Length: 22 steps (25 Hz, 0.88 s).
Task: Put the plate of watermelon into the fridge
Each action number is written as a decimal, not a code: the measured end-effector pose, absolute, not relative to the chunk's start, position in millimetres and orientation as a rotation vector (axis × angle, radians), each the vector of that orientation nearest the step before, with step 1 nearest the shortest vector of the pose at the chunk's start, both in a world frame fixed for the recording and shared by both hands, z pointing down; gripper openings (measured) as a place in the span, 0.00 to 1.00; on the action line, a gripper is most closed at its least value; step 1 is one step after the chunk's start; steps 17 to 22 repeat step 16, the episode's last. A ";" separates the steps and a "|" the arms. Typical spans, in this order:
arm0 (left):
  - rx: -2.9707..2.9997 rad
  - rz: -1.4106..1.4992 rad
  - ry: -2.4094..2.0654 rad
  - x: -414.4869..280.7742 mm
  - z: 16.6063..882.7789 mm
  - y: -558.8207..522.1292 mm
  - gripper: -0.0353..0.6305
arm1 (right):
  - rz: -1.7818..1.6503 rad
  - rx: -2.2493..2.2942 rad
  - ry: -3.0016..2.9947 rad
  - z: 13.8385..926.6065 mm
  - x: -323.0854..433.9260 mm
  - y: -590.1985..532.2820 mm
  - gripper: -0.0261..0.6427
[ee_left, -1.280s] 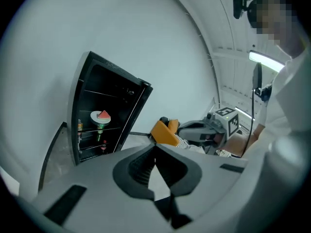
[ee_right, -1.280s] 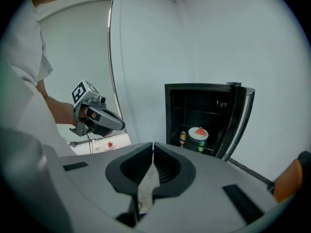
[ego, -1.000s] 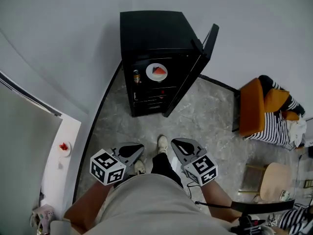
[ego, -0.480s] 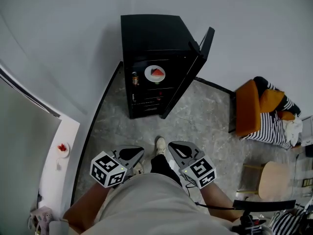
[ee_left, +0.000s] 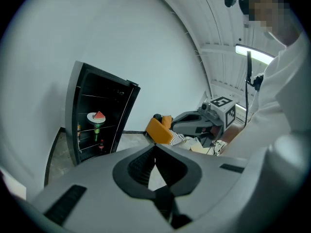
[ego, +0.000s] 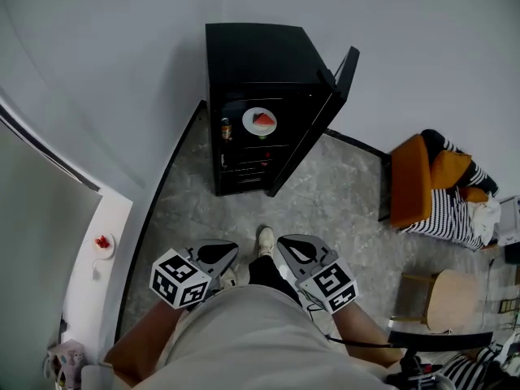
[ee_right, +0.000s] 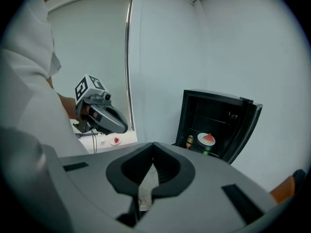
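The black fridge (ego: 258,63) stands against the wall with its door (ego: 331,108) swung open to the right. A white plate with a watermelon wedge (ego: 260,122) rests on an upper shelf inside, also seen as the plate (ee_left: 97,116) and the plate (ee_right: 206,139) in the gripper views. My left gripper (ego: 216,255) and right gripper (ego: 291,249) are held close to my body, well back from the fridge. Both are shut with nothing between the jaws. In its own view the left gripper (ee_left: 154,147) points past the fridge (ee_left: 97,113); the right gripper (ee_right: 153,146) points left of the fridge (ee_right: 214,118).
A can (ego: 226,127) and bottles sit on the fridge shelves. An orange chair with striped cloth (ego: 424,187) and a wooden stool (ego: 453,299) stand to the right. A white counter (ego: 93,279) at left carries a small dish of red pieces (ego: 103,244).
Hardly anything: the head view has shifted slightly. Both grippers stay shut near my body, and the plate stays on the fridge shelf.
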State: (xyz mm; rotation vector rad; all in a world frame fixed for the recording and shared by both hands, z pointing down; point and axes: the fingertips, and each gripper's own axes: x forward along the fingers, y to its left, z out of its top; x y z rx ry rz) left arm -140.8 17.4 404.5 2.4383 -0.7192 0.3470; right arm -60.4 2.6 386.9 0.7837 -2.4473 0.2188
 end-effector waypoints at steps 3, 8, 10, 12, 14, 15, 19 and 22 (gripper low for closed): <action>2.438 0.340 -0.720 -140.9 404.3 15.0 0.07 | 0.220 0.788 -2.445 386.4 -60.6 1.9 0.06; 2.436 0.343 -0.718 -139.3 406.6 9.3 0.07 | 0.226 0.792 -2.440 387.7 -58.1 -2.5 0.06; 2.434 0.348 -0.718 -138.8 408.3 6.2 0.07 | 0.228 0.793 -2.438 388.1 -56.9 -5.0 0.06; 2.432 0.353 -0.718 -137.1 409.7 2.3 0.07 | 0.233 0.796 -2.438 388.3 -54.7 -8.9 0.06; 2.432 0.356 -0.719 -134.8 411.3 -1.7 0.07 | 0.236 0.800 -2.438 389.0 -52.1 -13.0 0.06; 2.432 0.357 -0.719 -133.6 412.1 -3.9 0.07 | 0.237 0.801 -2.439 389.4 -51.0 -15.1 0.06; 2.433 0.358 -0.719 -132.4 412.9 -6.0 0.07 | 0.238 0.803 -2.440 389.7 -50.0 -17.3 0.06; 2.433 0.358 -0.719 -132.4 412.9 -6.0 0.07 | 0.238 0.803 -2.440 389.7 -50.0 -17.3 0.06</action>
